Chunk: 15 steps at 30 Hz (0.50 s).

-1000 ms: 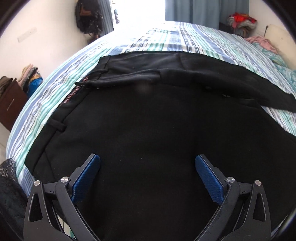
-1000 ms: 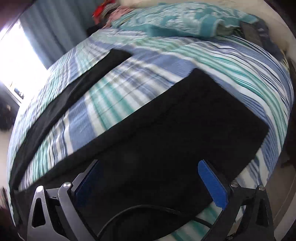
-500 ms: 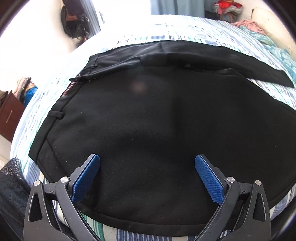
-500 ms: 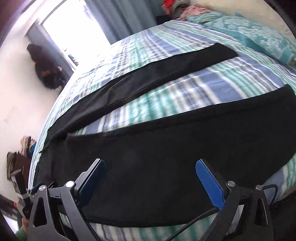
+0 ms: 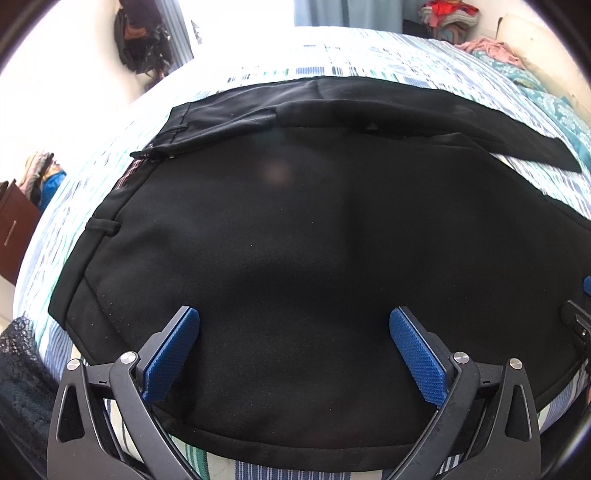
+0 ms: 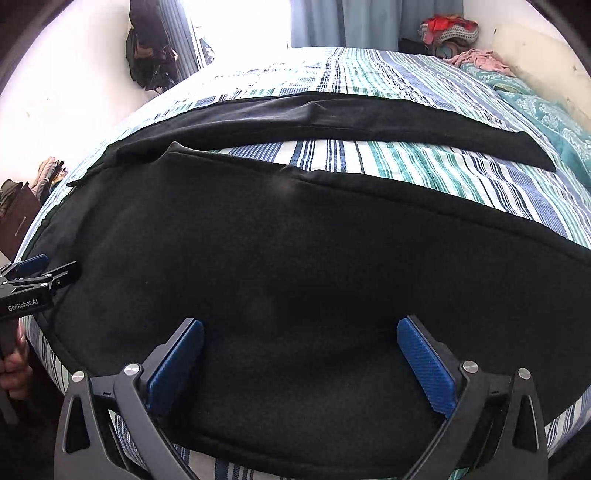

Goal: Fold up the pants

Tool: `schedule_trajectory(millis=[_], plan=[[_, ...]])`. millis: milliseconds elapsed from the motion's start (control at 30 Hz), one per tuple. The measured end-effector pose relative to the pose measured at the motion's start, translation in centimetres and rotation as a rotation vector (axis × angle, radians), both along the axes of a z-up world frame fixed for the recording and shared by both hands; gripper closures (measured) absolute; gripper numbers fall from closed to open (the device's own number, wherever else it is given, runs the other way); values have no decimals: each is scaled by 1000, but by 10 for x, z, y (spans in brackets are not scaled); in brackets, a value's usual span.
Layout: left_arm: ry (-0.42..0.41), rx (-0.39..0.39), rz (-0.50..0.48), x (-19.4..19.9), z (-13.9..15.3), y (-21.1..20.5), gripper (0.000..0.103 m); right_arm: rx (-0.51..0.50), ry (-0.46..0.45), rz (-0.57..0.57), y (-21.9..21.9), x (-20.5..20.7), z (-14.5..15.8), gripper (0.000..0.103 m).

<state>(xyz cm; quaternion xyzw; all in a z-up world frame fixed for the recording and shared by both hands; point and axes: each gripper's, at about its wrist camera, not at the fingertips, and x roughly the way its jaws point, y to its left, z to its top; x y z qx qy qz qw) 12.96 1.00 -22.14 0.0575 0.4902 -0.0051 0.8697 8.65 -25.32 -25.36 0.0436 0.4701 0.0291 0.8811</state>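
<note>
Striped bed (image 6: 406, 162), black pants (image 6: 295, 266) spread flat, right gripper (image 6: 301, 356) swung back level, both grippers' fingers released.

Striped bedsheet (image 6: 406, 162), teal pillow (image 6: 546, 114) (far right), dark bag (image 6: 147, 62) hanging on wall, blue curtain (image 6: 369, 22).

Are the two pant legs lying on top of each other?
No, striped bedsheet shows between the two legs of the black pants.
</note>
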Motion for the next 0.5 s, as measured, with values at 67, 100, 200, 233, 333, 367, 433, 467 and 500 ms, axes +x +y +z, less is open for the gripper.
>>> schedule_trajectory(millis=[67,100,200,233,333,367,433,467,500], plan=[[0,1,0,0,0,0,0,-6,-3,-1,0,0,0,0],[-3,2,0,0,1,0,0,-10,-3,-2,1,2,0,0],[-21,1,-2,-3,0,-1,0,-20,-3,-4,2,4,1,0],[-21,1,-3,-3,1,-1,0,-23,-3,-6,3,5,1,0],[11,-10,-4,0,4,1,0,-22,2,-9,3,5,2,0],[24,-13,-6,1,7,3,0,-19,4,-8,2,6,2,0],[48,-19,-3,3,13,4,1,-20,7,-7,2,6,2,0],[51,-27,-1,3,18,4,1,-21,9,-7,3,6,2,0],[35,-50,0,4,26,5,1,-21,12,-7,3,6,2,0]])
